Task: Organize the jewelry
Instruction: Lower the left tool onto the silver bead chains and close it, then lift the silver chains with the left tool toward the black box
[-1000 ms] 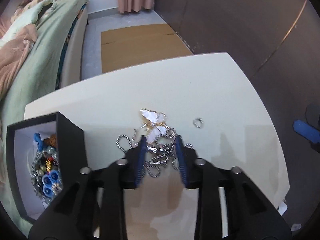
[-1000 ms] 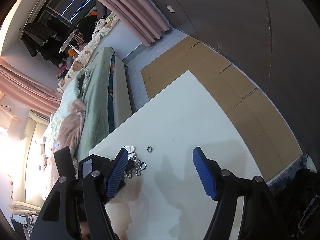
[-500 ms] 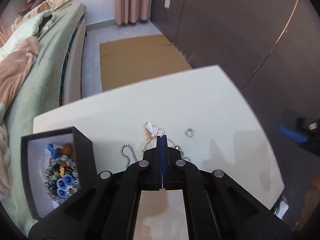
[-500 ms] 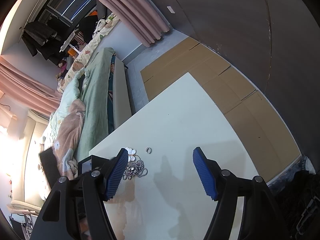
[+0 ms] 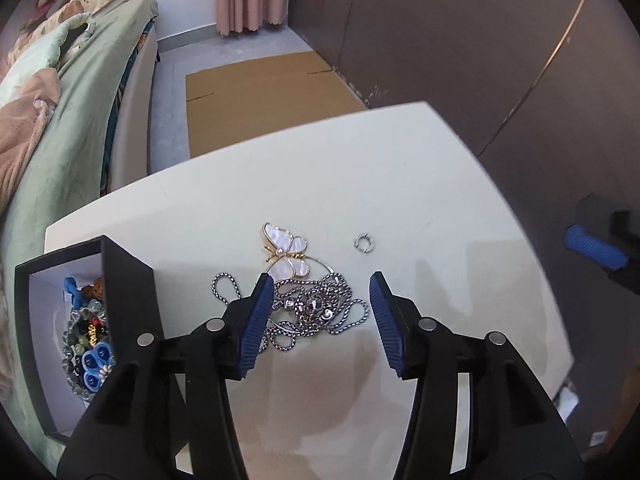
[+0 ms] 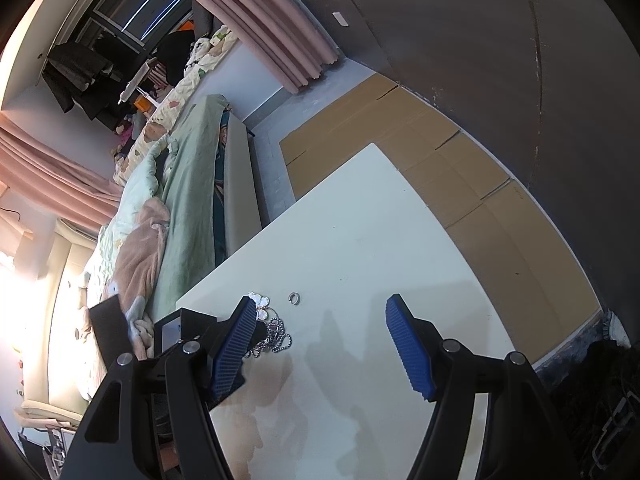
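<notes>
left tongs [image 5: 320, 316] wide open, empty | chain pile [image 5: 316, 312] between pads | right tongs [image 6: 320, 344] open, empty

Left gripper [image 5: 322, 318] fingers spread above the chain necklace [image 5: 316, 312].

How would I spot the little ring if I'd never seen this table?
Start at the white table, then find the tangled silver chain between the left tongs. Just beyond and to the right, past the butterfly pendant, lies the ring: a tiny silver hoop, alone, touching nothing.
</notes>
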Demonstrator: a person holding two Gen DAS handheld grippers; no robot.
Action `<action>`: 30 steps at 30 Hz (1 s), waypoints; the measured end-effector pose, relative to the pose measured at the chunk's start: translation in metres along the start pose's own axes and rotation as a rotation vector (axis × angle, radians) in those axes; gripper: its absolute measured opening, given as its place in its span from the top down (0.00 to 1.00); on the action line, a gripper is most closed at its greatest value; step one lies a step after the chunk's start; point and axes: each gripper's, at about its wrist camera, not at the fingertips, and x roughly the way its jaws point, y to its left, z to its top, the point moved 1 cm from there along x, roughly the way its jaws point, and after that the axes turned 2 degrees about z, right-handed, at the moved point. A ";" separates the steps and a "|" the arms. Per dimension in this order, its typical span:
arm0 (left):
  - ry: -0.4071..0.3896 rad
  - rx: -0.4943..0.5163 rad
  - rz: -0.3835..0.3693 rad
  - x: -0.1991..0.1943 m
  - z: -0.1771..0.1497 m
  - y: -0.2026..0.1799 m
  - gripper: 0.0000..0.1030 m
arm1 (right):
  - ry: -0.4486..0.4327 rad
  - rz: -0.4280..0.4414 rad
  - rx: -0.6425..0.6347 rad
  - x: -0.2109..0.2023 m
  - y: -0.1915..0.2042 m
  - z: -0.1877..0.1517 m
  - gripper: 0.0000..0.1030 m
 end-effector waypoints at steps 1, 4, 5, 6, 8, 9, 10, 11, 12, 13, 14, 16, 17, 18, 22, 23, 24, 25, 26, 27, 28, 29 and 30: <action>0.004 0.010 0.013 0.003 -0.001 -0.002 0.51 | 0.001 -0.001 -0.001 0.000 0.000 0.000 0.35; 0.016 0.048 0.048 0.012 -0.005 -0.007 0.51 | -0.001 -0.001 -0.001 0.000 -0.001 0.001 0.35; 0.005 0.076 0.071 0.013 -0.007 -0.011 0.52 | -0.003 0.000 0.002 -0.001 -0.002 0.002 0.35; 0.001 0.091 0.088 0.013 -0.008 -0.014 0.57 | -0.004 0.001 0.004 -0.002 -0.003 0.002 0.35; -0.006 0.080 0.101 0.012 -0.008 -0.011 0.70 | -0.006 0.003 0.008 -0.003 -0.005 0.003 0.35; -0.007 0.062 0.084 0.010 -0.007 -0.008 0.75 | -0.007 0.004 0.009 -0.003 -0.006 0.003 0.35; -0.008 0.059 0.076 0.009 -0.006 -0.006 0.84 | -0.007 0.004 0.009 -0.003 -0.006 0.003 0.35; -0.008 0.062 0.086 0.007 -0.006 -0.004 0.84 | -0.006 0.004 0.006 -0.003 -0.006 0.004 0.35; -0.014 0.063 0.082 0.004 -0.006 -0.004 0.84 | -0.005 0.004 0.004 -0.003 -0.005 0.004 0.35; -0.016 0.059 0.073 0.002 -0.005 -0.003 0.84 | -0.005 0.004 0.002 -0.003 -0.005 0.003 0.35; -0.017 0.049 0.051 -0.001 -0.005 -0.002 0.84 | -0.005 0.003 0.001 -0.003 -0.005 0.003 0.35; -0.024 0.029 0.020 -0.008 -0.003 0.001 0.85 | -0.005 0.004 0.003 -0.003 -0.006 0.003 0.35; -0.034 0.012 -0.002 -0.015 -0.002 0.004 0.85 | -0.005 0.005 0.004 -0.002 -0.006 0.003 0.35; -0.041 0.003 -0.013 -0.019 -0.001 0.006 0.85 | -0.004 0.005 0.004 -0.002 -0.006 0.002 0.35; -0.083 -0.036 -0.049 -0.045 0.003 0.015 0.97 | 0.007 0.007 -0.011 0.003 -0.001 0.000 0.35; -0.094 -0.044 -0.060 -0.051 0.004 0.017 0.97 | 0.010 0.007 -0.013 0.004 0.000 0.000 0.35; -0.108 -0.051 -0.062 -0.058 0.004 0.020 0.97 | 0.015 0.007 -0.016 0.006 0.002 -0.001 0.35; -0.118 -0.056 -0.063 -0.063 0.004 0.023 0.97 | 0.018 0.007 -0.019 0.008 0.004 -0.002 0.35; -0.131 -0.066 -0.069 -0.070 0.003 0.026 0.97 | 0.023 0.006 -0.025 0.010 0.007 -0.003 0.35; -0.139 -0.073 -0.073 -0.074 0.003 0.029 0.97 | 0.029 0.005 -0.031 0.013 0.010 -0.004 0.35; -0.148 -0.078 -0.075 -0.078 0.003 0.030 0.97 | 0.033 0.005 -0.035 0.015 0.013 -0.005 0.35; -0.156 -0.085 -0.081 -0.083 0.002 0.034 0.97 | 0.041 0.003 -0.046 0.019 0.017 -0.007 0.35; -0.163 -0.093 -0.089 -0.087 0.001 0.037 0.97 | 0.045 0.000 -0.052 0.021 0.019 -0.008 0.35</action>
